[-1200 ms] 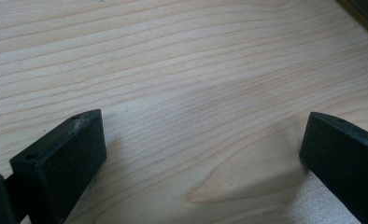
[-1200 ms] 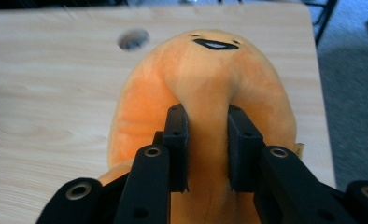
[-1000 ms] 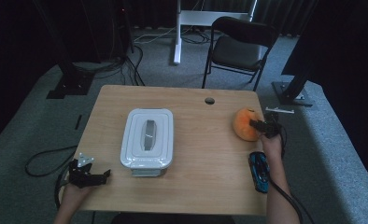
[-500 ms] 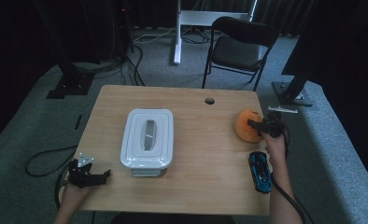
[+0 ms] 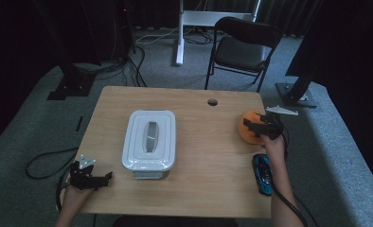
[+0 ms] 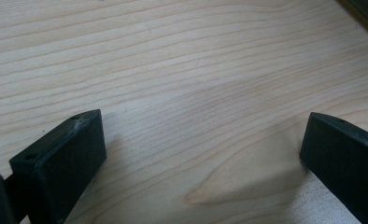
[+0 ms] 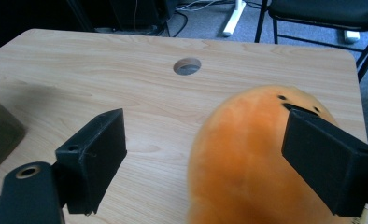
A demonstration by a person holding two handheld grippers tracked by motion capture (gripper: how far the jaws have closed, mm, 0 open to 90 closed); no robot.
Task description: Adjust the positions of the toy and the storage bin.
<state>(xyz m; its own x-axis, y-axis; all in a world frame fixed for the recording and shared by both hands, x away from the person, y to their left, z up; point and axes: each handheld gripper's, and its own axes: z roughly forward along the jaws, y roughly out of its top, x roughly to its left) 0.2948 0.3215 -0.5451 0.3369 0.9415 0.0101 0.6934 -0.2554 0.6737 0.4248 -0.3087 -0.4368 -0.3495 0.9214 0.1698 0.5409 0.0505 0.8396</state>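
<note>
Letting go of the orange plush toy (image 5: 249, 127) at the table's (image 5: 203, 189) right — right gripper (image 7: 205, 154) just opening wide around it; left gripper (image 6: 201, 154) gaping, idling over bare wood near left.

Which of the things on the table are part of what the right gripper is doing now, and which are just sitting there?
In the job:
orange plush toy, between the open fingers of the right gripper, which have just been opening

Lying about:
white lidded container
blue toy car
left gripper, open over bare table
</note>
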